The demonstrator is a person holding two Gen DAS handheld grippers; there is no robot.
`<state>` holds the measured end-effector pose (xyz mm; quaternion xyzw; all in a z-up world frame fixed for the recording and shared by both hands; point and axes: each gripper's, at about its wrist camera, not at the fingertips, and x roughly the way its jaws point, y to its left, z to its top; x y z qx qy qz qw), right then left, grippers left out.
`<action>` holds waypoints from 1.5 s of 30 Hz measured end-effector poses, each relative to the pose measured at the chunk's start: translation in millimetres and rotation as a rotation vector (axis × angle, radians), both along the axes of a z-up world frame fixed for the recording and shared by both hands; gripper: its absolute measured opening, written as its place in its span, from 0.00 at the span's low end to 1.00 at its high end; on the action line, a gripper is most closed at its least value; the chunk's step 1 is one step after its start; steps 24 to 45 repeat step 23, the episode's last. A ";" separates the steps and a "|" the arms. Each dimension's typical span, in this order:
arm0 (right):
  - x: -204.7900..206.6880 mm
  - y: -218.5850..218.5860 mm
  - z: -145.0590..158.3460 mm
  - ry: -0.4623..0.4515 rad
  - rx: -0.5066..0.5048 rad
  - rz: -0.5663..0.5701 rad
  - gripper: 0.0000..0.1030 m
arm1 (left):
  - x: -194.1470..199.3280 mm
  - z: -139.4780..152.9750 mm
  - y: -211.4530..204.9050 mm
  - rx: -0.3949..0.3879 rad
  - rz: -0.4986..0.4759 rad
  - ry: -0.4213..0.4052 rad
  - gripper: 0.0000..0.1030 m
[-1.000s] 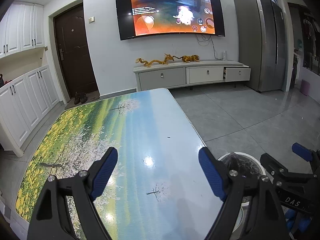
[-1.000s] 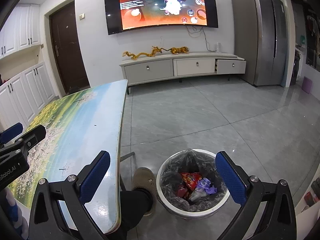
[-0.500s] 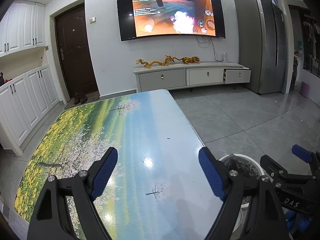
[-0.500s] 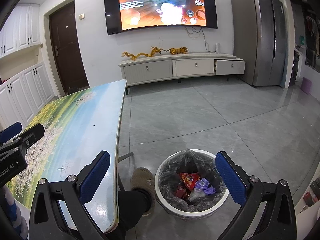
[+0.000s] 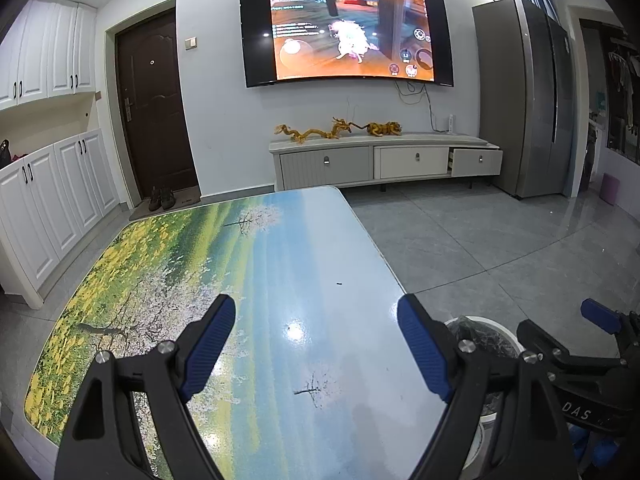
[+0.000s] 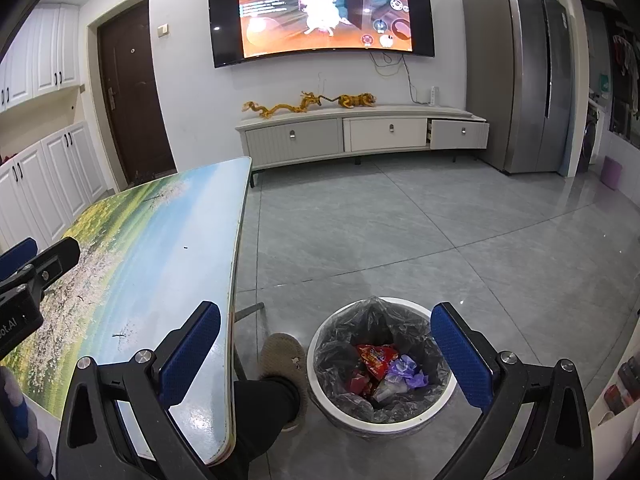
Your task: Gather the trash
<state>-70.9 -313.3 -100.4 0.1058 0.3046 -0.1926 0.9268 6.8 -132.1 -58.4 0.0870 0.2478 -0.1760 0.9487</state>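
We held the left tool [image 5: 316, 344] over the bench [image 5: 280, 280], its blue pads spread wide with nothing between them. The right tool [image 6: 326, 354] hung out past the bench edge, above the floor, likewise spread and empty; the bin [image 6: 440, 394] sat almost directly beneath it.

The trash [image 6: 380, 366] lay inside the bin's black liner: a red snack wrapper, a crumpled purple piece and some paler scraps, all down in the bottom. On the bench itself we could make out nothing to gather except a tiny dark speck [image 5: 339, 283] toward the far side, too small for us to say what it was.

We judged the collecting to be at or near its end, with both tools free after what looked like a drop into the bin. The next move, as we read it, called for a look over the bench and the floor for anything missed. The bin stood just beside the bench leg and a slippered foot [image 6: 282, 354], so any further drop needed the tool centred over the liner.
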 end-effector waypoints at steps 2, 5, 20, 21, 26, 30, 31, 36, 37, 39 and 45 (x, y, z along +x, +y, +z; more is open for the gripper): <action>-0.2 1.7 0.5 0.003 -0.007 0.000 1.00 | 1.2 0.2 0.5 -0.004 0.002 0.003 0.80; -1.1 2.3 1.9 0.003 -0.013 -0.004 1.00 | 3.7 0.2 2.0 -0.011 0.007 0.011 0.80; 0.9 0.8 4.8 0.005 -0.026 -0.009 1.00 | 11.5 -2.6 6.8 -0.028 0.021 0.030 0.80; 0.8 0.8 4.9 0.005 -0.027 -0.010 1.00 | 11.9 -2.8 7.0 -0.029 0.023 0.029 0.80; 0.8 0.7 4.8 0.005 -0.027 -0.009 1.00 | 13.1 -3.4 7.0 -0.028 0.024 0.029 0.80; 0.8 0.7 4.8 0.005 -0.027 -0.009 1.00 | 13.1 -3.4 7.0 -0.028 0.024 0.029 0.80; 0.8 0.7 4.8 0.005 -0.027 -0.009 1.00 | 13.1 -3.4 7.0 -0.028 0.024 0.029 0.80; 0.8 0.7 4.8 0.005 -0.027 -0.009 1.00 | 13.1 -3.4 7.0 -0.028 0.024 0.029 0.80; 0.8 0.7 4.8 0.005 -0.027 -0.009 1.00 | 13.1 -3.4 7.0 -0.028 0.024 0.029 0.80; 0.8 0.7 4.8 0.005 -0.027 -0.009 1.00 | 13.1 -3.4 7.0 -0.028 0.024 0.029 0.80; 0.8 0.7 4.8 0.005 -0.027 -0.009 1.00 | 13.1 -3.4 7.0 -0.028 0.024 0.029 0.80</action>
